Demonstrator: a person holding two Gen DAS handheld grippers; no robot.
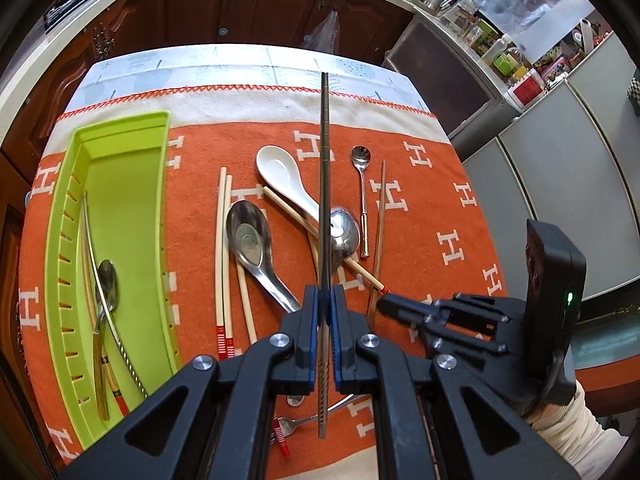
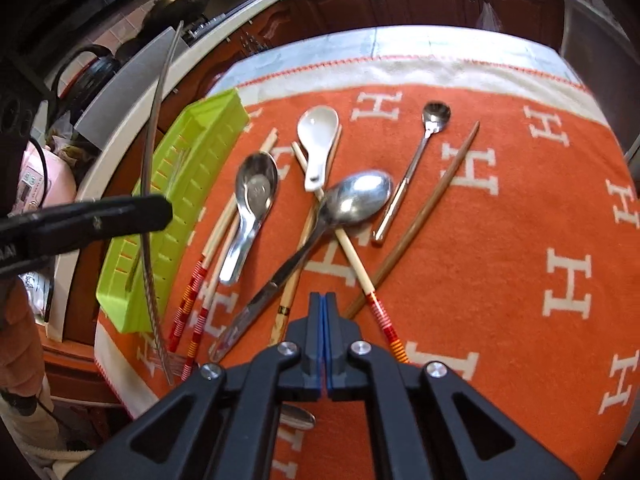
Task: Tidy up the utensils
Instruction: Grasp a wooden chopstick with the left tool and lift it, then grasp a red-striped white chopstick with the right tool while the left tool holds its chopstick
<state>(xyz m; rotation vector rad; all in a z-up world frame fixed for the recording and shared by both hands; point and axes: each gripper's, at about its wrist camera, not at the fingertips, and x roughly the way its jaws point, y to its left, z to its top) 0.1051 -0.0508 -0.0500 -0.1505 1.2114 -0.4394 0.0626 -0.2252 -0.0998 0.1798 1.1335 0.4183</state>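
Your left gripper (image 1: 325,300) clamps a grey metal chopstick (image 1: 325,184) above the orange-clothed tabletop (image 1: 420,216), right of the lime-green plastic tray (image 1: 120,152). Your right gripper (image 2: 324,312) is clenched, empty.

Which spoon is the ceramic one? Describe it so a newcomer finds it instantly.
Start at the green tray on the orange blanket, then look to the loose utensils beside it. The white ceramic spoon lies among them. Its neighbours are shiny metal spoons or thin chopsticks; it alone is white.
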